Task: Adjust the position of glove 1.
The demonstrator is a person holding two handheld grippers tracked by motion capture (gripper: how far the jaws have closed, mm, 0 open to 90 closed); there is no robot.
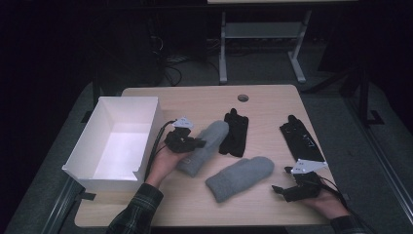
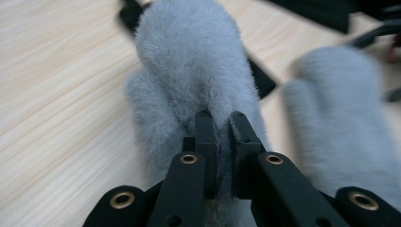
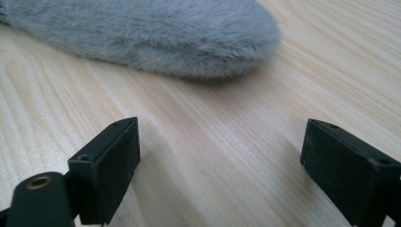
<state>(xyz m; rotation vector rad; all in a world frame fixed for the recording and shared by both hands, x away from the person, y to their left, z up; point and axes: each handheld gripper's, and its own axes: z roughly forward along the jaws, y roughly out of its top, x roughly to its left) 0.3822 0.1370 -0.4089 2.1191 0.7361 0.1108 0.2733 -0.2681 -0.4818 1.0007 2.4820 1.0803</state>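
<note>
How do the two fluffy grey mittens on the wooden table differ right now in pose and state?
The fluffy grey mitten nearer the white box is pinched at its cuff end by the left gripper, jaws shut on its fur; the fluffy grey mitten nearer the right gripper lies free, untouched. The first overlaps a black glove; the second rests apart on the table, lying at a different angle. The open right gripper holds nothing. Both mittens look alike in colour and fur.

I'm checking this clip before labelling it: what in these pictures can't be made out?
- High view: left gripper jaws, too small and dark against the grey mitten.
- Left gripper view: second grey mitten, blurred, cut by the right edge.
- Right gripper view: the mitten's cuff, cut by the top-left edge.
- High view: black gloves, too dark for detail.
</note>
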